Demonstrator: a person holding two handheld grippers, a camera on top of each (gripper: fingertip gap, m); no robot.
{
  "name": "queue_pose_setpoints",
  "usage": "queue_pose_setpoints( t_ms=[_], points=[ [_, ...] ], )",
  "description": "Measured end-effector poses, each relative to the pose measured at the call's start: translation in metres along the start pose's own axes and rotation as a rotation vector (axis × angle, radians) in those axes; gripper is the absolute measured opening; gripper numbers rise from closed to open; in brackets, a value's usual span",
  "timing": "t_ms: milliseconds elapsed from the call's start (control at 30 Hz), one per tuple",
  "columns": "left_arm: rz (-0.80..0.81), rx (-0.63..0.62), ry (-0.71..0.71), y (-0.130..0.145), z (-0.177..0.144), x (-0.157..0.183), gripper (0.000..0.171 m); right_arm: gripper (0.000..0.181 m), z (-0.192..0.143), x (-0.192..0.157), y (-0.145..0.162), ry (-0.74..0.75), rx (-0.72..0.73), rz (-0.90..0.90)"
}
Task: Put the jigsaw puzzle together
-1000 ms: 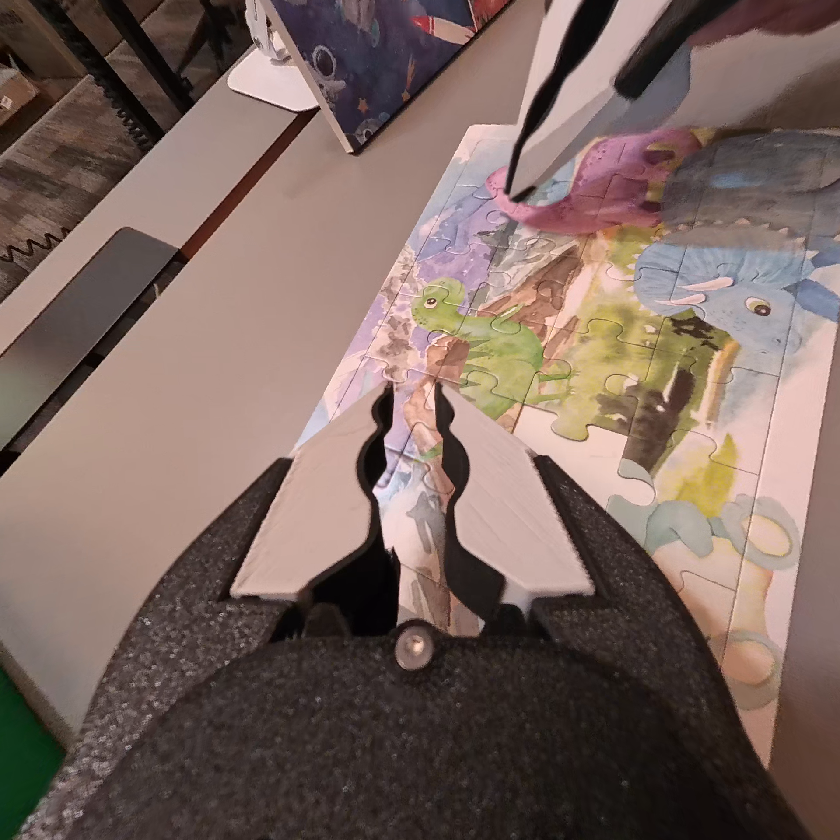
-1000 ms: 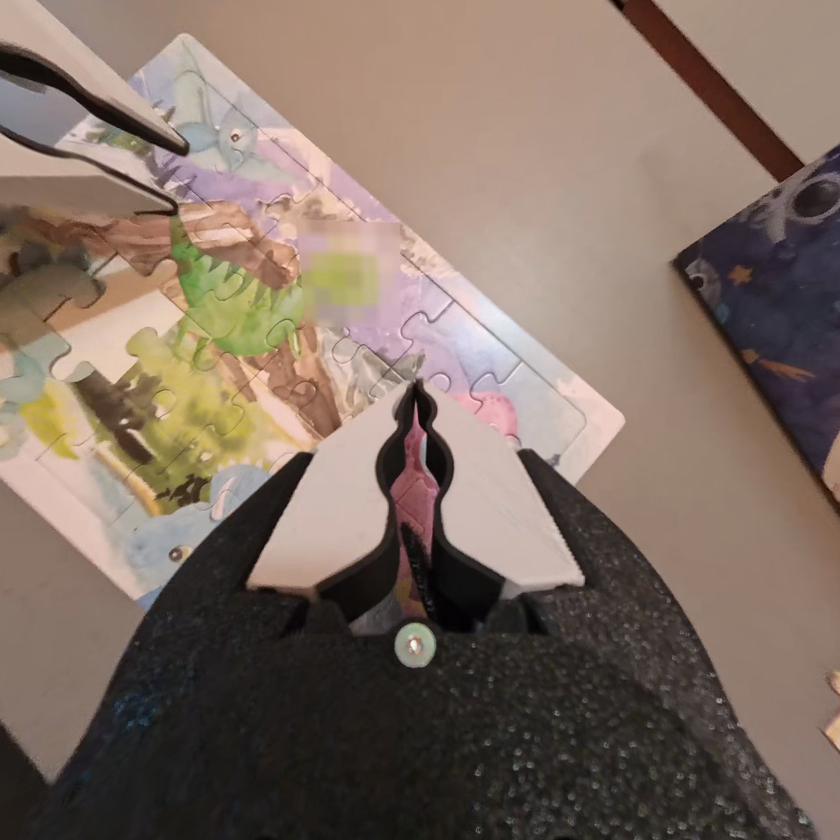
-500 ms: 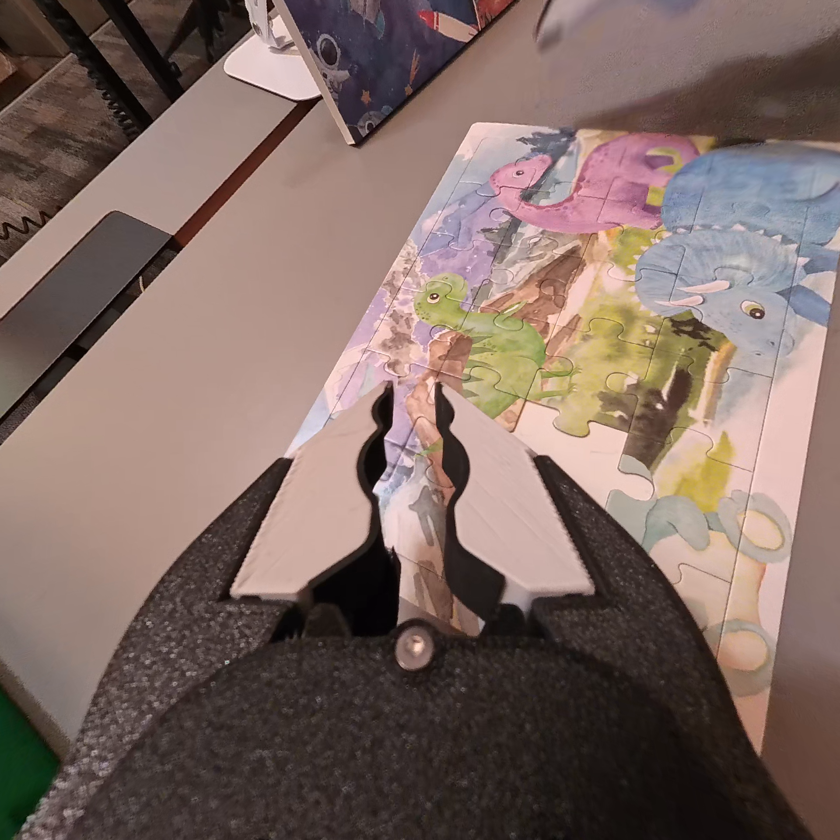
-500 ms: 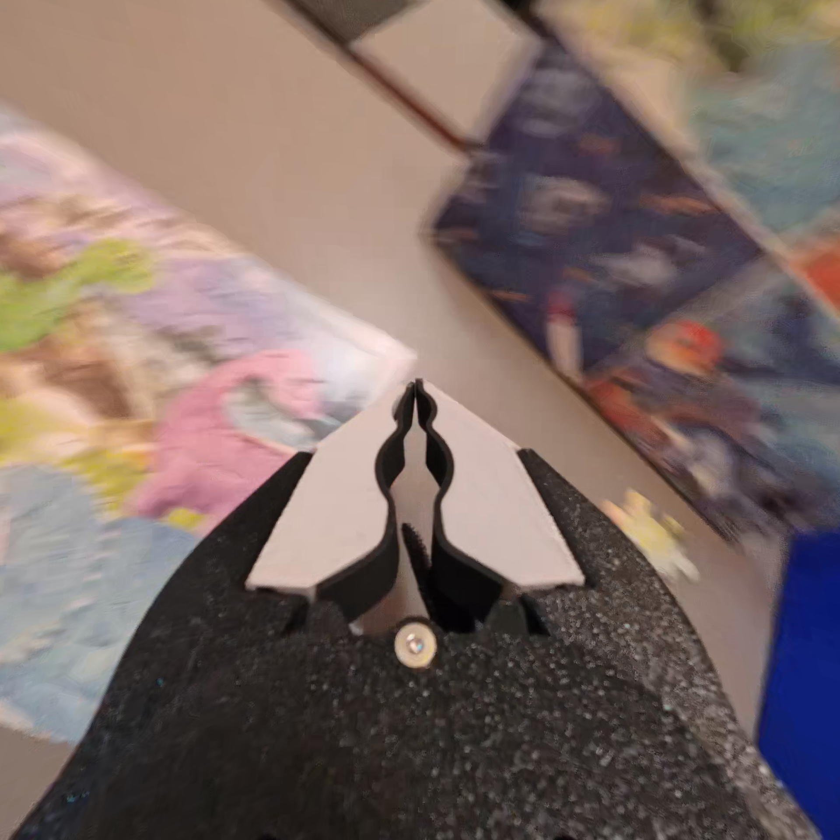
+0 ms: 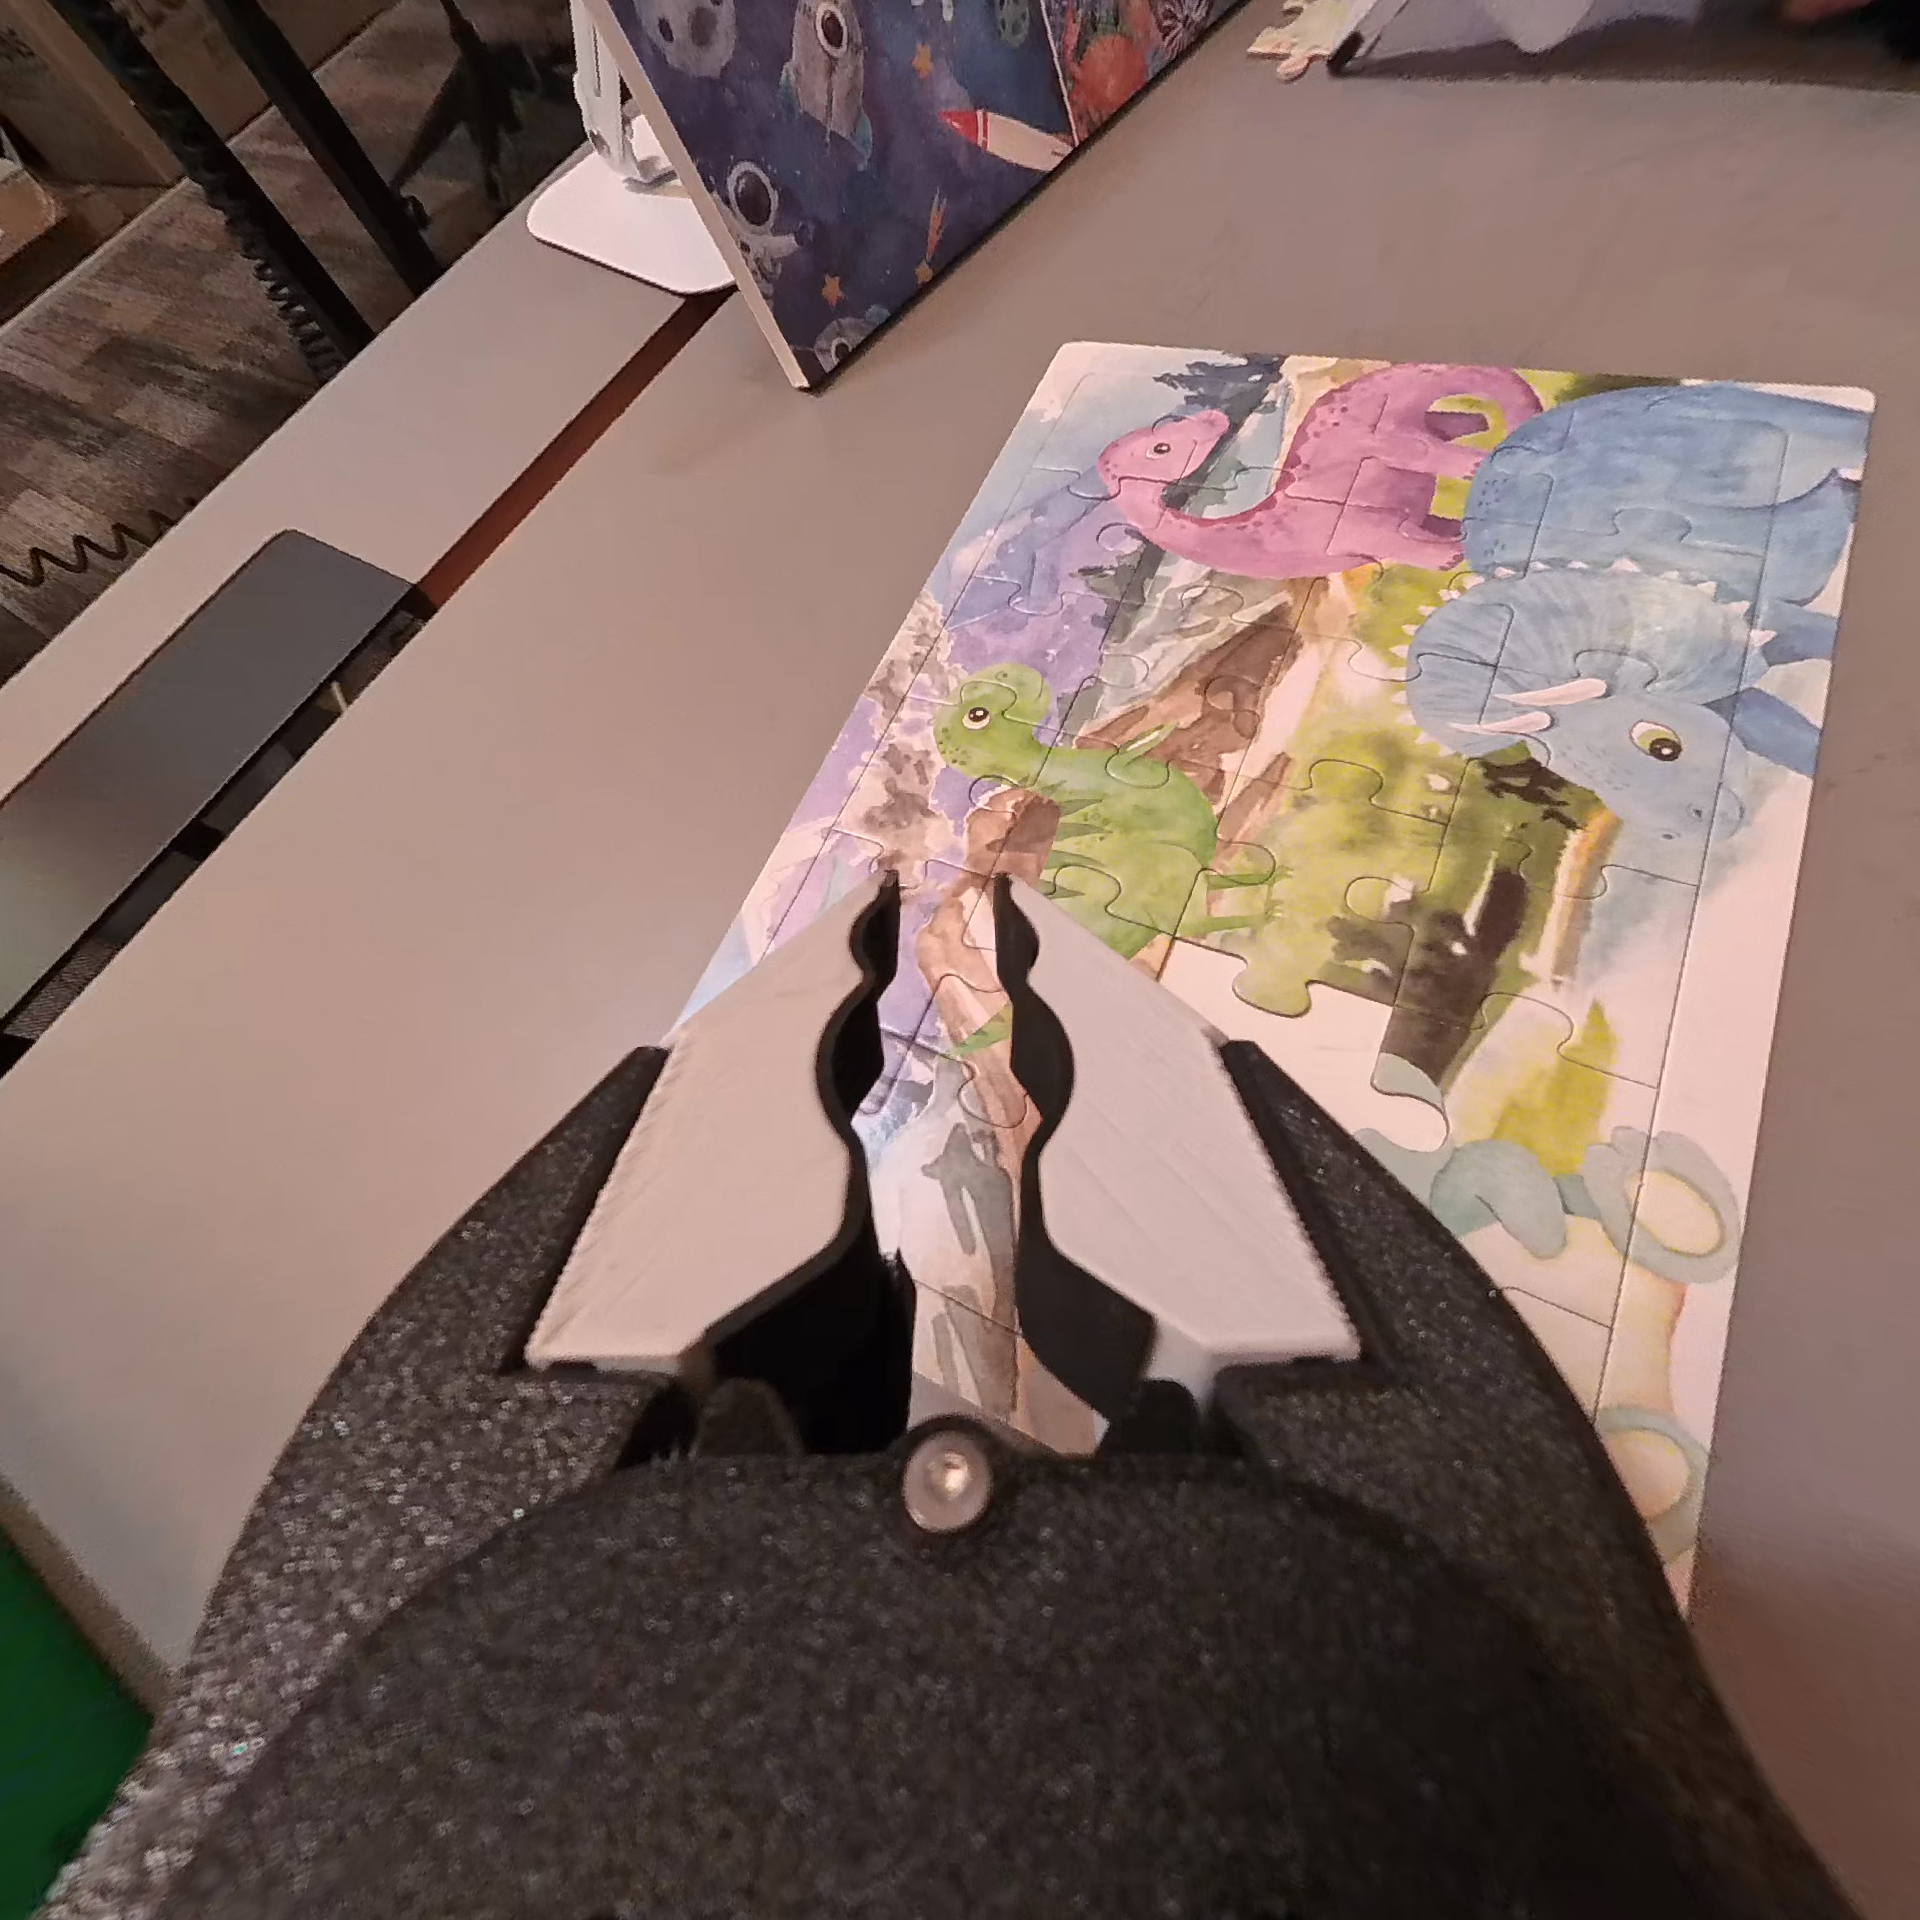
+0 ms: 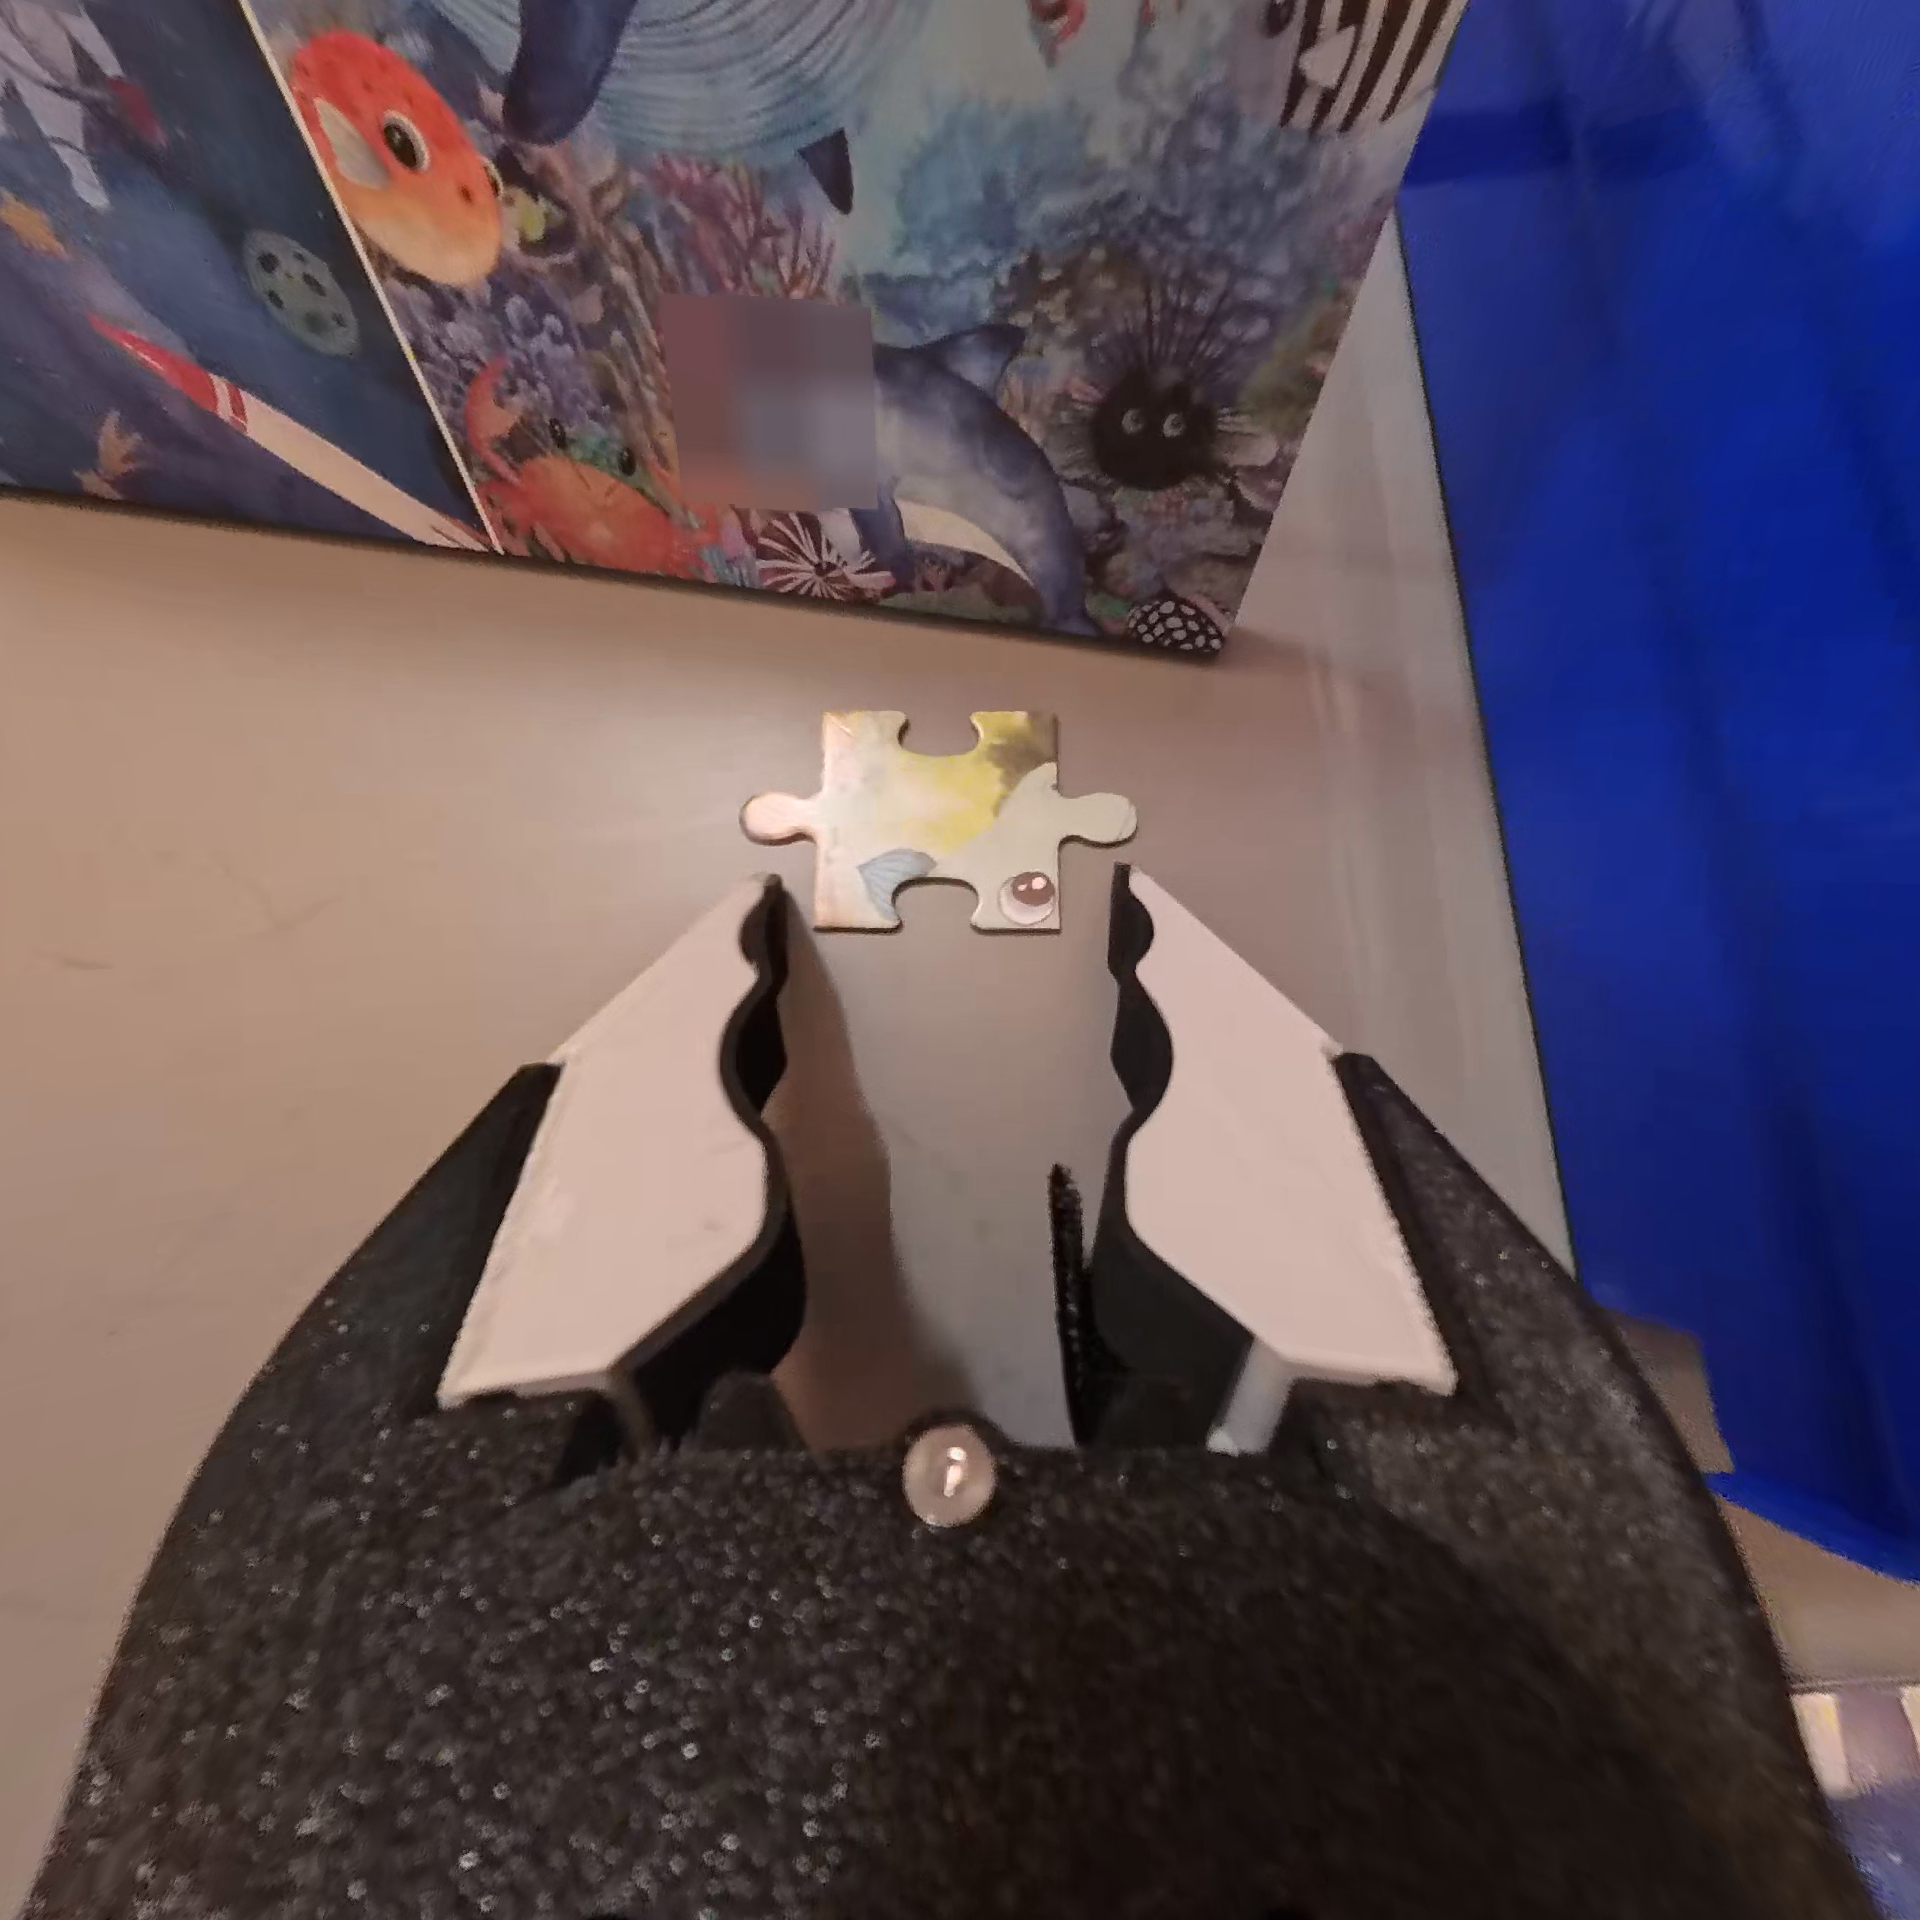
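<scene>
The right tongs point(image 6: 945, 888) are spread wide and empty, their tips low over the grey table point(image 6: 364, 831), lined up with a loose puzzle piece point(image 6: 940, 821). That piece lies flat, picture side up, just ahead of the two tips and roughly centred on the gap between them, not yet between the fingers. The wide spread looks meant to take the piece across its body, though a thin flat piece may be hard to lift cleanly off the table. Behind it stands a picture board with sea creatures point(image 6: 831, 312), propped upright near the table's far edge, likely out of the way, with a blue surface point(image 6: 1683, 623) to its right.

The left tongs point(image 5: 943, 888) are held narrow with a slim gap between the tips, pinching nothing. They hover above the near left part of the dinosaur puzzle point(image 5: 1351, 779), probably waiting there to steady it. The puzzle lies flat on the table, mostly assembled; a white gap point(image 5: 1299, 1049) shows just right of these tongs, a likely home for the loose piece. A space-themed board point(image 5: 883, 156) leans on a white stand point(image 5: 623, 239) beyond the puzzle.
</scene>
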State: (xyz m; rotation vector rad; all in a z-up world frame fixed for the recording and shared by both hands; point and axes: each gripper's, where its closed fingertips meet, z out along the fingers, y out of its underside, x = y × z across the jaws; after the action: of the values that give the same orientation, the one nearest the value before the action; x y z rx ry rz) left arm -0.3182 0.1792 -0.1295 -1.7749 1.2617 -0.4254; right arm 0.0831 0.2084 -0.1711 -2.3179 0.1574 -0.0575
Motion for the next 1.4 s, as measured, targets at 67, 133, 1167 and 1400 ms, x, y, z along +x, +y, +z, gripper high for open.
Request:
queue_pose_setpoints(
  t_ms=[67, 133, 1167, 1400],
  points=[
    [0.006, -0.001, -0.002, 0.0, 0.0, 0.0, 0.017, 0.058, -0.001, 0.0, 0.001, 0.0, -0.004, -0.005],
    [0.007, 0.001, -0.001, -0.001, -0.001, 0.001, 0.017, 0.046, -0.002, -0.001, 0.001, -0.004, -0.008, -0.004],
    [-0.346, -0.295, 0.78, 0.005, -0.061, 0.026, 0.002, 0.034, -0.159, -0.332, -0.01, -0.856, 0.234, -0.414],
    [-0.11, -0.875, 1.139, 0.007, -0.069, 0.041, 0.001, 0.012, -0.171, -0.372, 0.052, -1.109, 0.103, -0.501]
  ],
)
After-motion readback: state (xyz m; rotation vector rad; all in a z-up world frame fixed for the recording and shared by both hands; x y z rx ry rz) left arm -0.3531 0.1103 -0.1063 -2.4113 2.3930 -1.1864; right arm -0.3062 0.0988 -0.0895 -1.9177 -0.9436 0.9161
